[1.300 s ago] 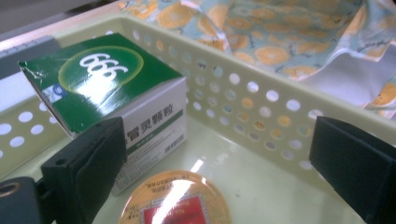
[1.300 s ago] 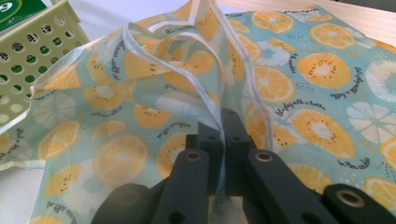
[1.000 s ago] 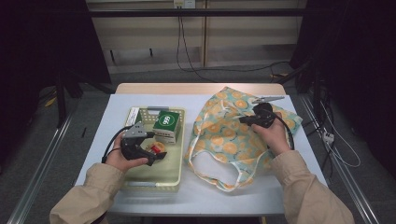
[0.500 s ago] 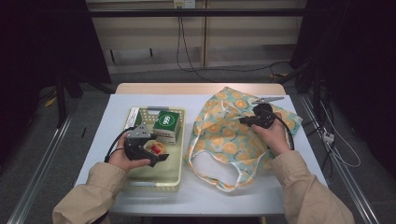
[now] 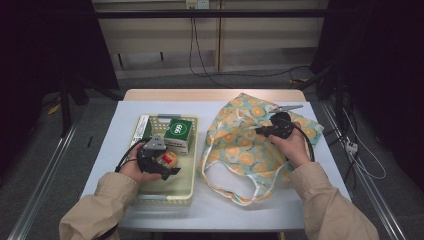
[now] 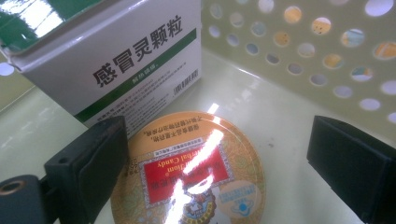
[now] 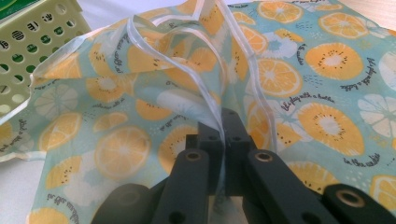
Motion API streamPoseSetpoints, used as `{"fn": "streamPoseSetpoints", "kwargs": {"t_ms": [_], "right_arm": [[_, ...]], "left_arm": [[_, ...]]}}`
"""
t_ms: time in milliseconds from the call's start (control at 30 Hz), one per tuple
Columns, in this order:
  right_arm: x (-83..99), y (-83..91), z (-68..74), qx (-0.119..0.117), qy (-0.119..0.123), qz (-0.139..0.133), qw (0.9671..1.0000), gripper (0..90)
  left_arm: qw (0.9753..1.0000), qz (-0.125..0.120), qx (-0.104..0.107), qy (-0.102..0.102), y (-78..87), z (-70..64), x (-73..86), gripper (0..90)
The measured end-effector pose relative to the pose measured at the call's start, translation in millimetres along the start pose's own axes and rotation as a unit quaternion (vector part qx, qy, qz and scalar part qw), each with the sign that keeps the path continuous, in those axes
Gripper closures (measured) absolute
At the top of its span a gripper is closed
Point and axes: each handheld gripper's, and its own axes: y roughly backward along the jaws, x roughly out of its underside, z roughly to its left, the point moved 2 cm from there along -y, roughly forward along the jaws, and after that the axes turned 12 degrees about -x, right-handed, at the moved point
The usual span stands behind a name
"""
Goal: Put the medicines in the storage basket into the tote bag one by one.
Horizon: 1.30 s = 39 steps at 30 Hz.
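— Packing looks barely begun; the right gripper [image 7: 223,154] pinches the fruit-print bag [image 5: 250,150] rim shut, lifting its mouth.

— And the left gripper [image 6: 219,154]?

— Jaws wide, straddling the round candy tin [image 6: 187,172] in the yellow basket [image 5: 187,182]; probably not yet gripped; the medicine box [image 5: 178,133] waits too.

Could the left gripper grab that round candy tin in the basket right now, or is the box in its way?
Probably yes. The left gripper is open with its jaws on either side of the candy tin. The box sits close behind the tin, near one jaw, but does not cover it.
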Motion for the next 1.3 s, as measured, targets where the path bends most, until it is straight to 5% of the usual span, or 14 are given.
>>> {"fn": "streamPoseSetpoints", "kwargs": {"t_ms": [100,400,600,833,867,900,967,1000,1033,1200,1267,1300], "right_arm": [[-0.2,0.6,-0.3,-0.001,0.001,-0.001,1.0,89.3],[-0.5,-0.5,1.4,-0.003,0.003,0.001,1.0,89.3],[-0.2,-1.1,2.5,-0.005,0.003,0.003,1.0,89.3],[0.0,0.6,2.2,-0.005,0.003,0.001,1.0,89.3],[0.2,0.9,2.3,-0.006,0.002,0.001,1.0,89.3],[0.3,1.2,2.2,-0.005,0.003,0.001,1.0,89.3],[0.3,1.5,2.0,-0.005,0.005,0.0,1.0,89.3],[0.1,1.8,2.2,-0.005,0.004,-0.001,1.0,89.4],[-0.2,2.0,2.3,-0.005,0.003,-0.001,1.0,89.4],[-1.4,2.0,2.4,-0.006,0.003,-0.004,1.0,89.4],[-1.1,1.3,2.5,-0.006,0.002,-0.003,1.0,89.4],[-1.1,1.1,2.6,-0.006,0.002,-0.003,1.0,89.4]], "left_arm": [[0.9999,-0.014,0.004,-0.001,2.1,1.4,-1.9,8.7],[0.9997,0.021,-0.003,0.011,-4.2,1.9,3.1,5.6],[0.9979,0.06,0.011,0.021,-8.1,-0.4,7.8,14.2],[0.9973,0.068,0.004,0.028,-6.4,-2.2,5.9,20.1],[0.9967,0.076,-0.012,0.027,-5.4,-2.0,5.1,20.2],[0.9967,0.072,0.003,0.037,-4.4,-0.5,4.4,20.2],[0.9956,0.062,-0.015,0.068,-1.2,-0.2,0.9,20.3],[0.9958,0.055,-0.002,0.073,1.1,1.5,-1.6,20.3],[0.996,0.047,-0.013,0.075,4.0,0.9,-5.6,20.3],[0.9962,0.002,0.002,0.087,24.4,0.6,-36.5,20.3],[0.9967,-0.009,-0.005,0.081,32.8,-2.0,-52.3,20.3],[0.997,-0.017,0.009,0.075,36.2,-3.1,-60.1,20.3]]}}
